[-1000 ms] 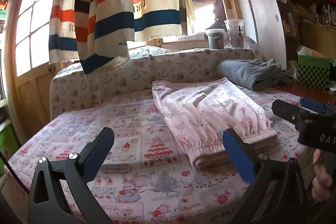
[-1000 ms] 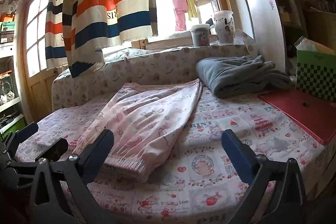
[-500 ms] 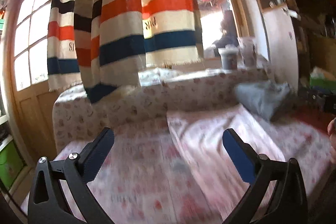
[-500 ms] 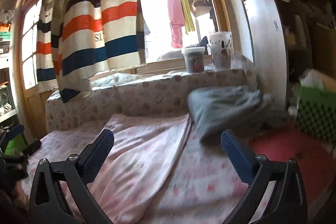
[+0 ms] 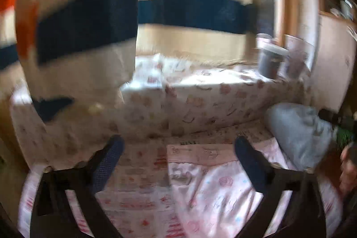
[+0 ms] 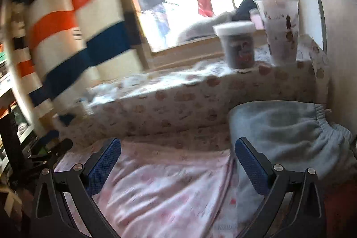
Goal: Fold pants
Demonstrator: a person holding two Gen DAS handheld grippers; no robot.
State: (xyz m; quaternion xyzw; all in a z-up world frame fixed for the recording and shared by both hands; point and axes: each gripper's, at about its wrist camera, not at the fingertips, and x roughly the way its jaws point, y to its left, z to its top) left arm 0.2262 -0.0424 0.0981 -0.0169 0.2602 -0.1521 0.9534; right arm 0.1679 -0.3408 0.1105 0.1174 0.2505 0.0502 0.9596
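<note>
Left wrist view shows my left gripper [image 5: 178,155] with its jaws standing wide apart, though they have just been closing a little, and nothing is between them; the pink printed pants [image 5: 214,191] lie on the bed [image 5: 138,173] below and just ahead of my fingertips, their far edge straight and flat against the patterned sheet. From the right wrist view my right gripper [image 6: 177,157] is also spread apart and empty, hovering over the same pants [image 6: 160,189], whose edge runs right up beside the grey folded garment [image 6: 287,133] near the wall. As far as I can judge, the pants already lie lengthwise in a doubled, tidy strip, so the first fold looks done; what is left is to take the far end and bring it back over the near end, then perhaps smooth it. Neither claw is touching cloth now, so I read this as the reach toward the far edge for the next fold. Much of both views is blurred, and the striped curtain [image 5: 84,21] hangs close overhead, so I cannot tell how neat the layers are.
</note>
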